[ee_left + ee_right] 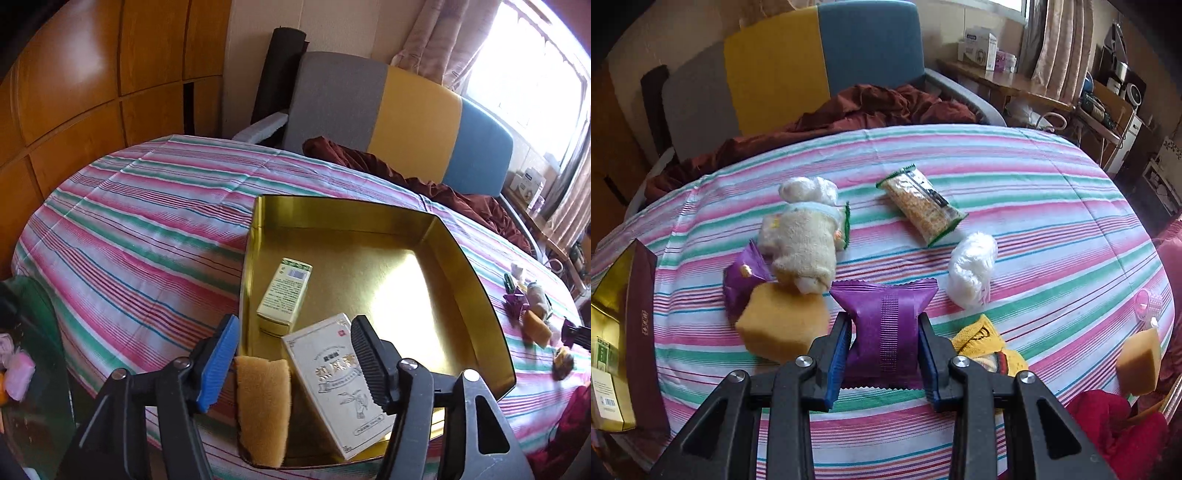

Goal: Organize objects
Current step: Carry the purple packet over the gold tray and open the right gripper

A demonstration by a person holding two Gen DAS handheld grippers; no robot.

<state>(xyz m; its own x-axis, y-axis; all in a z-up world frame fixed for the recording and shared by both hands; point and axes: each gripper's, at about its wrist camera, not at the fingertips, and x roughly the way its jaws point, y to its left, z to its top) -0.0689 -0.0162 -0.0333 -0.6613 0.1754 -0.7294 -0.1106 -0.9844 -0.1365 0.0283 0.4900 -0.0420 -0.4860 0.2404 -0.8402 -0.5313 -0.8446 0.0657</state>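
Inside shiny gold rectangular metal tray (pixel 436 236): tan sponge (pixel 263 406), two cream cardboard boxes (pixel 284 291). Left gripper (pixel 293 363) half open, empty. Right of tray: right gripper (pixel 882 345) clamped on purple foil packet (pixel 884 317).

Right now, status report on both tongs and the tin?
Left tongs open over gold tin; two boxes and sponge inside. Right tongs shut on purple packet. Nothing blocking.
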